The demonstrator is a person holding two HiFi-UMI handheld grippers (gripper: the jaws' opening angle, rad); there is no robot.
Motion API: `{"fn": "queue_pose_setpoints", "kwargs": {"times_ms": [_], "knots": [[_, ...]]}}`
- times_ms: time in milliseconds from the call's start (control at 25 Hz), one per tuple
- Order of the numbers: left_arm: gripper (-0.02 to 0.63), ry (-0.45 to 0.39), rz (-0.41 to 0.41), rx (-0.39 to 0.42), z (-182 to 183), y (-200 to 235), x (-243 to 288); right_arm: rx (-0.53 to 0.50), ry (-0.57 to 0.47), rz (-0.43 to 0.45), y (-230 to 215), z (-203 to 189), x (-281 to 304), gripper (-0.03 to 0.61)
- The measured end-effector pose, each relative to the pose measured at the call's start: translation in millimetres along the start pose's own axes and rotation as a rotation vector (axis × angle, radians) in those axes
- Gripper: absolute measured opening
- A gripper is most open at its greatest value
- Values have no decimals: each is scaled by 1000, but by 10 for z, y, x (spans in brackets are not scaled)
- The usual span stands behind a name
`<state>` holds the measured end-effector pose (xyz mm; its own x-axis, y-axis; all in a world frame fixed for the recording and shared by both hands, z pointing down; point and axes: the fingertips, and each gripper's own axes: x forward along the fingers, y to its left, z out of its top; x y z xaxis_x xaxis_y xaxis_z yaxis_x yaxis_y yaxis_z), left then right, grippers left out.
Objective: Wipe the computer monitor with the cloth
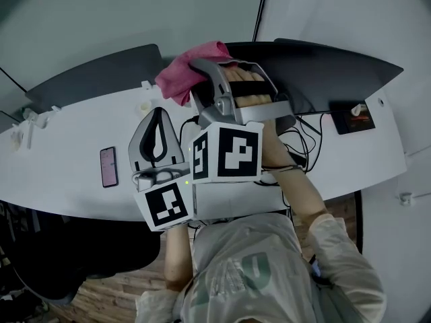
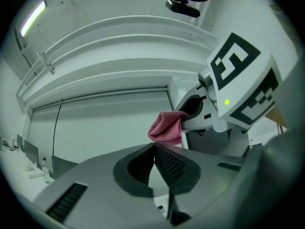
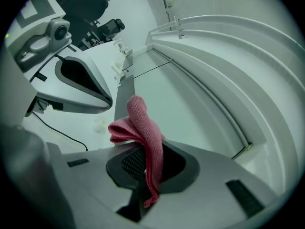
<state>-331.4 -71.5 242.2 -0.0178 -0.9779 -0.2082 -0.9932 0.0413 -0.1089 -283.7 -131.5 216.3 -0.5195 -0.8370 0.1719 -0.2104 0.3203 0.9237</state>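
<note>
A pink cloth [image 1: 185, 73] is bunched in my right gripper [image 1: 196, 73], which is raised over the back of the desk, in the gap between two dark monitors [image 1: 101, 81] [image 1: 330, 66]. In the right gripper view the cloth [image 3: 144, 140] is pinched between the jaws and folds over above them. My left gripper [image 1: 160, 115] hangs just left of and below the right one. Its jaws [image 2: 155, 148] meet with nothing between them. From the left gripper view the cloth [image 2: 166, 127] sticks out of the right gripper [image 2: 193, 109], just ahead.
A long white desk [image 1: 67, 180] runs across the head view, with a phone [image 1: 108, 167] on its left part. Black cables [image 1: 300, 140] and a small black device [image 1: 352, 118] lie at the right. A pale wall [image 2: 105, 123] stands behind the desk.
</note>
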Motion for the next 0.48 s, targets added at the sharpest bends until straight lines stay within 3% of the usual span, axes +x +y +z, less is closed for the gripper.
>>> {"fn": "queue_pose_setpoints", "kwargs": {"times_ms": [480], "knots": [[15,59,67,2,-334,293,-173,155,110,18,486,-265,168,55]]}}
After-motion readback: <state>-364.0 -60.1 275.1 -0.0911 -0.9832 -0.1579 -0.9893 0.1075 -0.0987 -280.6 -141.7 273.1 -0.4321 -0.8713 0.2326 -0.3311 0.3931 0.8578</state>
